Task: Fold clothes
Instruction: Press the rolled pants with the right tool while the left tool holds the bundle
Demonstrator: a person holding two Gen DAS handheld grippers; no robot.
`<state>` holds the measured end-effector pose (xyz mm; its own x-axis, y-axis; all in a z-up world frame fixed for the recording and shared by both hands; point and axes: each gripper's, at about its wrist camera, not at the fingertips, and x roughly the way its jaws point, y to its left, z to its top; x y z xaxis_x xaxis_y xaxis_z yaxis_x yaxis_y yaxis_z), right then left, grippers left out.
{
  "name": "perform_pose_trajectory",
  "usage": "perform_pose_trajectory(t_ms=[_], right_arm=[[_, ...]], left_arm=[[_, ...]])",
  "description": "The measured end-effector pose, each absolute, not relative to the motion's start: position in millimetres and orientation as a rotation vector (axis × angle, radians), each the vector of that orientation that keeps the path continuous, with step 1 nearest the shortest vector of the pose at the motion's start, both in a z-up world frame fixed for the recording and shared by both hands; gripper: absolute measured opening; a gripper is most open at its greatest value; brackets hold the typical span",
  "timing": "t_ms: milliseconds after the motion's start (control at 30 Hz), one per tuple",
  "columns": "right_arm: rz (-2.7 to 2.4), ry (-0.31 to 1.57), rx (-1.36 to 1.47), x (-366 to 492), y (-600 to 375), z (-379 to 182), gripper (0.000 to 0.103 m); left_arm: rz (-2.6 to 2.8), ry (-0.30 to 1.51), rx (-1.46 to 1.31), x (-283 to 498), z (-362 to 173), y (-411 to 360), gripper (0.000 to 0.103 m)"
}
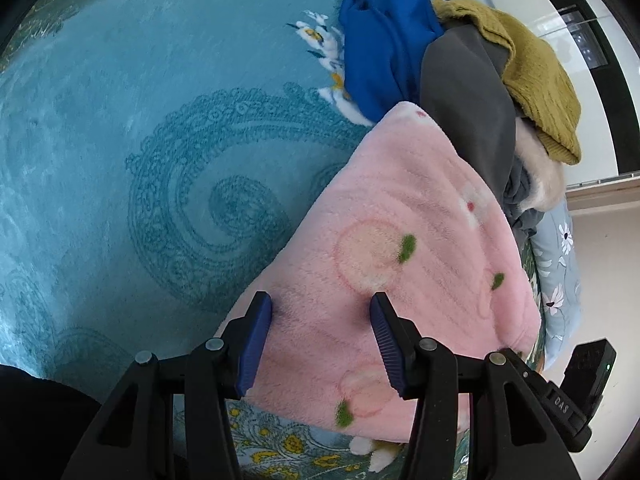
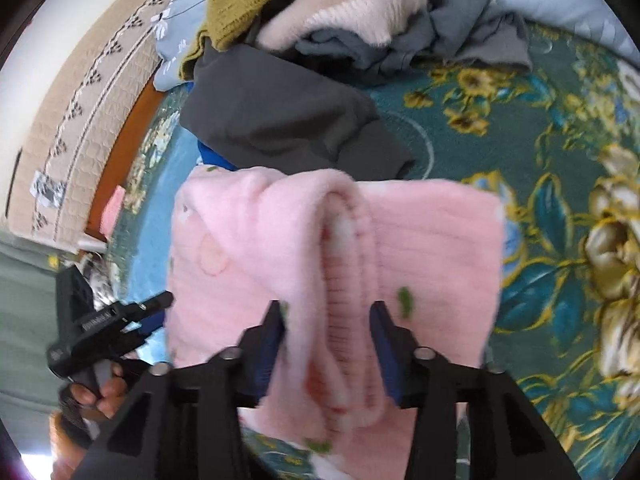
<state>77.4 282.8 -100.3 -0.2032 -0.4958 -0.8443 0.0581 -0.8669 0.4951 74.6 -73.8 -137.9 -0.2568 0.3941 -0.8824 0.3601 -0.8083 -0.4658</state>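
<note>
both grippers' jaws spread over the pink fleece garment, pinching nothing.

Teal floral bedspread is carrying everything. Pink fleece garment is lying folded at lower right of the left wrist frame. Clothes pile is sitting at upper right: blue garment, dark grey garment, mustard knit.

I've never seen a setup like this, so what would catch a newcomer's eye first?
Probably the fluffy pink garment with peach prints, lying on a teal patterned blanket right under both grippers. Behind it sits a jumbled pile: a blue garment, a dark grey one and a mustard knit.
</note>
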Motion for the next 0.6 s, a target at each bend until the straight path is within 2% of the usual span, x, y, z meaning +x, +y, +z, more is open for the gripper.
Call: perform_pose_trajectory(t_ms=[67,200,600], right_arm=[[-2.113,-0.548,1.72,73,287,-105,0.061],[-2.02,-0.691,1.733,68,294,-122,0.061],[-1.885,-0.857,1.725,51,292,-143,0.061]], left_arm=[[2.272,-0.965,-1.906,74,-139,-73,0.052],[2.269,-0.962,-1.911,74,-139,-73,0.052],[2.25,-0.997,-1.922,71,-144,-76,0.052]])
